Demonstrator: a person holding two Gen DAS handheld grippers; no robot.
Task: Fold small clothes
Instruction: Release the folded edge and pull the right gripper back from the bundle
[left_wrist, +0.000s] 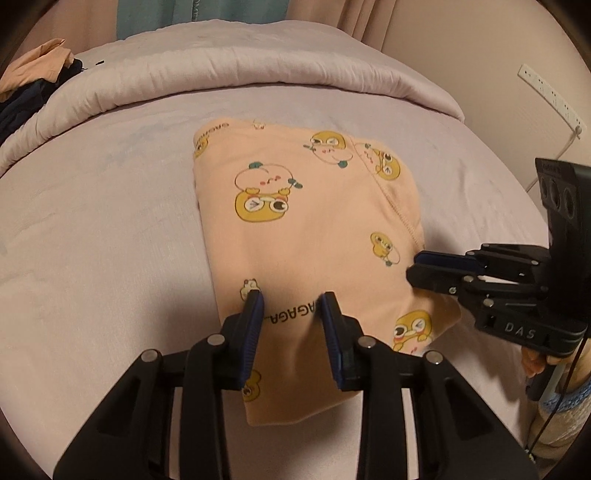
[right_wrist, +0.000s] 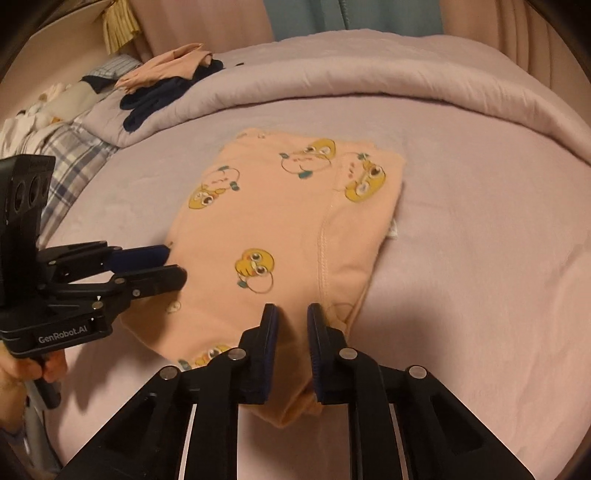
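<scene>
A: Where is the peach garment (left_wrist: 303, 229)?

B: On the bed (left_wrist: 92, 221), long axis six to twelve o'clock. My left gripper (left_wrist: 291, 299) pinches its near hem; my right gripper (right_wrist: 291, 310), at three o'clock from it, pinches the near right corner. Both equally near; the fold goes towards twelve.
</scene>
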